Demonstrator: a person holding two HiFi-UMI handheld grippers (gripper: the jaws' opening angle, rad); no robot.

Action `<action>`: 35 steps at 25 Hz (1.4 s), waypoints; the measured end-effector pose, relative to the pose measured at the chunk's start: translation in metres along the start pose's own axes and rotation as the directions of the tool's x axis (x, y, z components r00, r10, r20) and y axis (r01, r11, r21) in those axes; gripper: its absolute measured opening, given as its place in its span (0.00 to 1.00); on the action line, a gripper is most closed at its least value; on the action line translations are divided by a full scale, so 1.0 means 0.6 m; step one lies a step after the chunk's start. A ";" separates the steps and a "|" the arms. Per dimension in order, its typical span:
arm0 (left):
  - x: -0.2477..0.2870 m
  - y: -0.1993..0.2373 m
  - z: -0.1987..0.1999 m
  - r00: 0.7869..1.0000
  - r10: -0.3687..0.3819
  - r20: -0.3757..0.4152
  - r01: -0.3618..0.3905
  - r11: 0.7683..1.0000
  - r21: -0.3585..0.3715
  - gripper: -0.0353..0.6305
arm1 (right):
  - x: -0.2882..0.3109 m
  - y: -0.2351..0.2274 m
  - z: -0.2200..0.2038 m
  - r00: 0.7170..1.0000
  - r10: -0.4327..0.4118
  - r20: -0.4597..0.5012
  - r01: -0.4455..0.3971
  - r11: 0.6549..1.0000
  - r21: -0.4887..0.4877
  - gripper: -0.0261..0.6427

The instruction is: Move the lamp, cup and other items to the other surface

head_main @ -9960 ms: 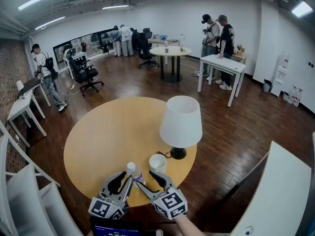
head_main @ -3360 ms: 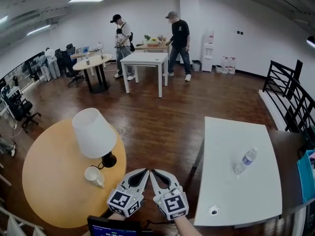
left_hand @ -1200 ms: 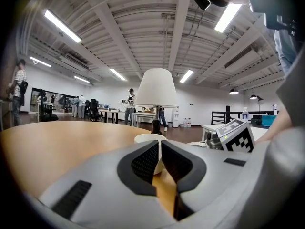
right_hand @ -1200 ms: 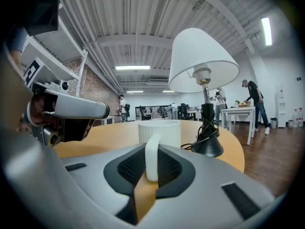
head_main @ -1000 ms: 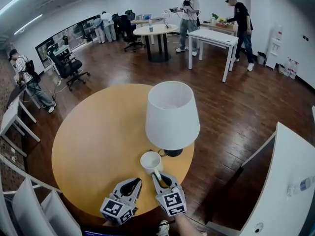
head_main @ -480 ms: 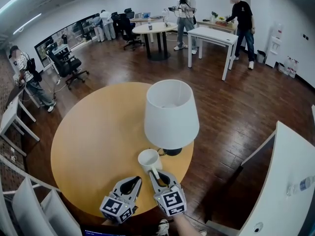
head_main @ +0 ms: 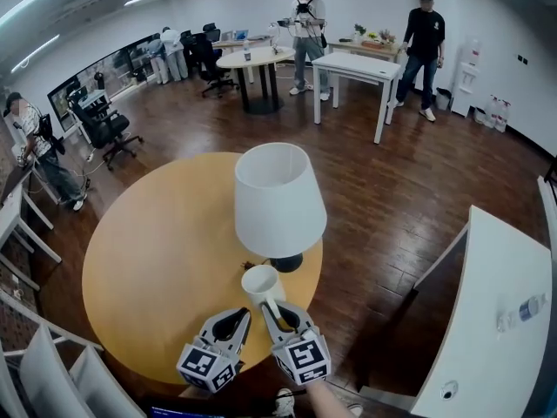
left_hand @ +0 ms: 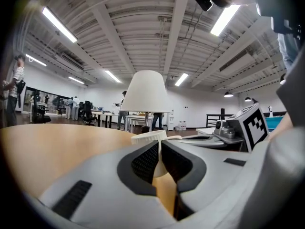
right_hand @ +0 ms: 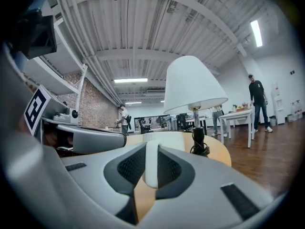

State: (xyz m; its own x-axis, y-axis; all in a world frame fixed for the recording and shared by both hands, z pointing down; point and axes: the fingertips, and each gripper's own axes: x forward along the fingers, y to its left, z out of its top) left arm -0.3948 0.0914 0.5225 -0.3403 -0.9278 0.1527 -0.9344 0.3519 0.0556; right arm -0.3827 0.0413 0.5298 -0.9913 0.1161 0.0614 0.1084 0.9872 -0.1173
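A white cup (head_main: 261,284) is at the near edge of the round yellow table (head_main: 157,242), just in front of the lamp's black base (head_main: 285,262). My right gripper (head_main: 271,307) is shut on the cup's handle (right_hand: 151,162), which shows as a white strip between the pads. The lamp (head_main: 278,198), with its white shade, stands behind the cup and also shows in the left gripper view (left_hand: 144,92) and the right gripper view (right_hand: 193,85). My left gripper (head_main: 235,318) is beside the right one, shut with nothing in it (left_hand: 159,149). Past its tips is the cup (left_hand: 148,137).
A white rectangular table (head_main: 487,355) stands at the right with a water bottle (head_main: 520,310) lying on it. A strip of dark wood floor separates the two tables. Several people, office chairs and other tables are far back in the room.
The bottle that stood by the cup ten seconds ago now lies on the white table. Over the last second the right gripper has kept the handle and shifted slightly with the cup; the lamp stays.
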 end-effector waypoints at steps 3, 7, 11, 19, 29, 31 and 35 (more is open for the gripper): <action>0.010 -0.037 0.007 0.999 -0.039 0.004 0.039 0.999 0.010 0.10 | -0.038 -0.024 0.016 0.997 -0.055 0.057 0.054 0.998 0.022 0.08; 0.034 -0.097 0.023 0.994 -0.108 0.011 0.107 0.994 0.035 0.10 | -0.106 -0.057 0.057 0.982 -0.139 0.125 0.136 0.990 0.037 0.08; 0.082 -0.192 0.055 0.977 -0.214 0.022 0.212 0.975 0.062 0.10 | -0.199 -0.110 0.104 0.955 -0.241 0.171 0.240 0.970 0.026 0.08; 0.194 -0.509 0.079 0.858 -0.512 0.044 0.506 0.856 0.104 0.10 | -0.499 -0.264 0.130 0.815 -0.538 0.216 0.550 0.835 0.008 0.08; 0.234 -0.896 0.065 0.659 -0.752 0.014 0.748 0.657 0.096 0.10 | -0.872 -0.379 0.101 0.597 -0.778 0.198 0.786 0.616 0.050 0.08; 0.238 -0.955 0.054 0.622 -0.783 -0.007 0.780 0.619 0.093 0.10 | -0.925 -0.392 0.084 0.564 -0.808 0.172 0.812 0.581 0.065 0.08; 0.252 -1.052 0.026 0.567 -0.823 -0.025 0.822 0.564 0.084 0.10 | -1.009 -0.426 0.047 0.521 -0.844 0.125 0.842 0.533 0.089 0.08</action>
State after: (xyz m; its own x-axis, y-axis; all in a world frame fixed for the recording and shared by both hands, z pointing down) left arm 0.1417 -0.2728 0.4954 0.5786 -0.8129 0.0658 -0.8153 -0.5743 0.0742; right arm 0.1875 -0.2845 0.4947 -0.6175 -0.7865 0.0075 -0.7831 0.6139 -0.0988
